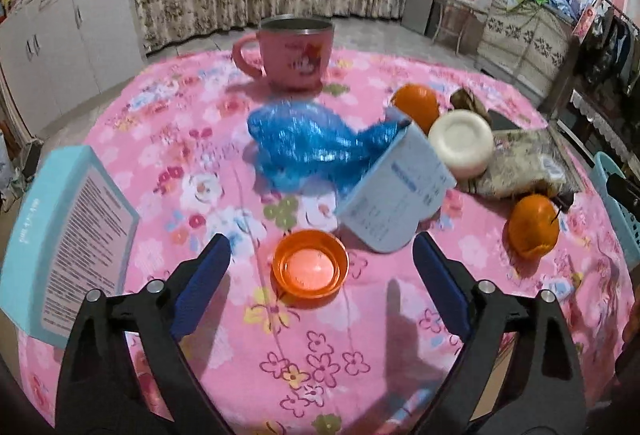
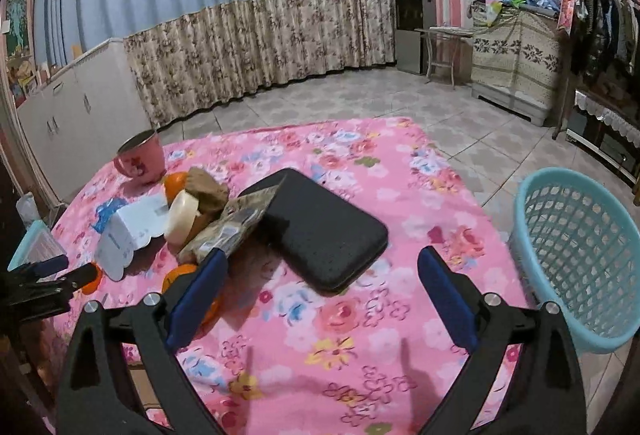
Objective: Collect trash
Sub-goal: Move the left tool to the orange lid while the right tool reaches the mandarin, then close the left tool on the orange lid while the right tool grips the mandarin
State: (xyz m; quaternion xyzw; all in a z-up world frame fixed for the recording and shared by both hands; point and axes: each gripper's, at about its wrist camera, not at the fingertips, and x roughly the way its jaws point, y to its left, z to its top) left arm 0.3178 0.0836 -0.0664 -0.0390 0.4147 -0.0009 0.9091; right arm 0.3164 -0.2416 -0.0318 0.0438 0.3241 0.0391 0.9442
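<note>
My left gripper [image 1: 322, 255] is open above the pink floral table, its fingers on either side of an orange lid [image 1: 309, 266] that lies on the cloth. Beyond it lie a crumpled blue plastic bag [image 1: 308, 145], a torn white paper box [image 1: 398, 191], a white round tub [image 1: 462, 143] and a patterned wrapper [image 1: 524, 165]. My right gripper [image 2: 322, 271] is open and empty over the table, just short of a black case [image 2: 320, 229]. The wrapper [image 2: 236, 223], the white box [image 2: 128, 231] and the tub [image 2: 182, 217] lie to its left. A blue mesh basket [image 2: 580, 255] stands right of the table.
A pink mug [image 1: 294, 51] stands at the far side. Two oranges [image 1: 416, 105] [image 1: 532, 231] lie among the litter. A teal box [image 1: 68, 239] sits at the table's left edge. The basket's rim [image 1: 616, 203] shows at the right. Cabinets and curtains line the room.
</note>
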